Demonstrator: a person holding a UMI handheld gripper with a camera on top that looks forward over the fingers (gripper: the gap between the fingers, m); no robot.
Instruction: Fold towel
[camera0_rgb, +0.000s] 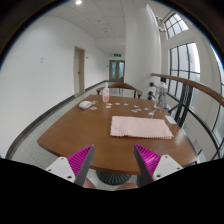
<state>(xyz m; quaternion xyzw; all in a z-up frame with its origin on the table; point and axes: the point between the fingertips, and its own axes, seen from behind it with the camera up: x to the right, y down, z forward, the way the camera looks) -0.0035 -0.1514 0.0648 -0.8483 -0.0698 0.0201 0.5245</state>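
Note:
A pale pink towel (140, 126) lies flat on the brown wooden table (80, 130), to the right of the middle, well beyond my fingers. My gripper (113, 163) is held above the table's near edge, open and empty, with the magenta pads (78, 160) spread wide apart. Nothing stands between the fingers.
A white bottle (105, 95) and a small white object (87, 104) stand at the table's far left. More small items (158, 99) sit at the far right by the windows. Chairs ring the table. A door (79, 70) is in the far wall.

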